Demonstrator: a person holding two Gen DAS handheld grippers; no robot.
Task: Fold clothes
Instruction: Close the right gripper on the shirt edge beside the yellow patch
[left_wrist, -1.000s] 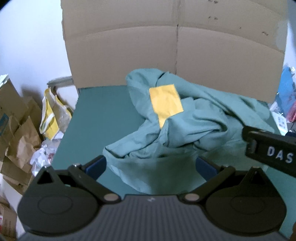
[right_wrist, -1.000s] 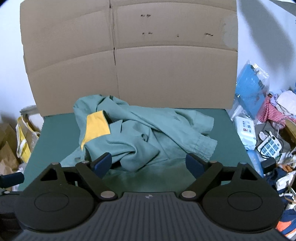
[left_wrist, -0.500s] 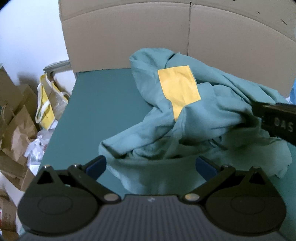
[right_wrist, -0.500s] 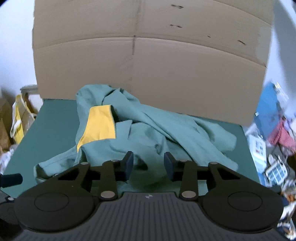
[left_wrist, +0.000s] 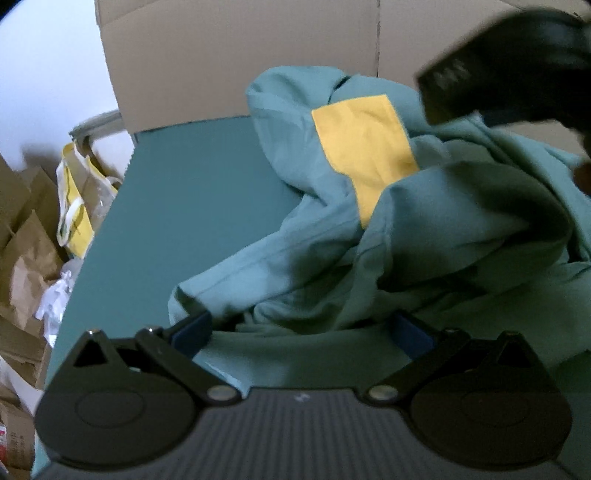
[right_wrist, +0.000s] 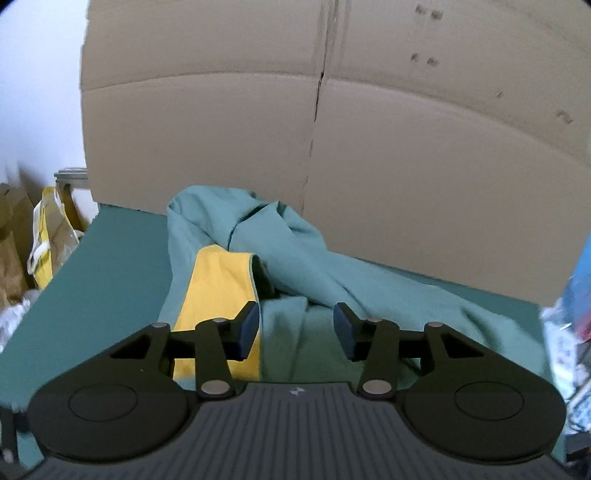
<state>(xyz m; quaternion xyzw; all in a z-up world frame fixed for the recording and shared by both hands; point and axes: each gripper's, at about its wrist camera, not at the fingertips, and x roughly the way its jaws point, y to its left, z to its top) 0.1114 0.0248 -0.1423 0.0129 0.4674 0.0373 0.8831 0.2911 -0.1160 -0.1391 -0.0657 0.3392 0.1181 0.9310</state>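
A crumpled teal garment (left_wrist: 443, 229) with a yellow patch (left_wrist: 365, 147) lies on the teal table (left_wrist: 184, 206). My left gripper (left_wrist: 301, 332) is wide open, low over the garment's near hem, which runs between its blue pads without touching them. My right gripper (right_wrist: 297, 330) hovers over the middle of the garment (right_wrist: 332, 280), beside the yellow patch (right_wrist: 218, 284). Its jaws are half apart and opening, with cloth below them and nothing pinched. In the left wrist view the right gripper's black body (left_wrist: 509, 62) shows blurred at the upper right.
A tall cardboard wall (right_wrist: 332, 129) stands along the table's far edge. Off the table's left edge are brown paper bags (left_wrist: 26, 266) and a yellow and white bag (left_wrist: 74, 199). Blurred clutter (right_wrist: 576, 295) sits off the right edge.
The left gripper sank toward the garment's near hem. The right gripper swung left over the garment to the yellow patch; its jaws narrowed from wide, then widened a little.
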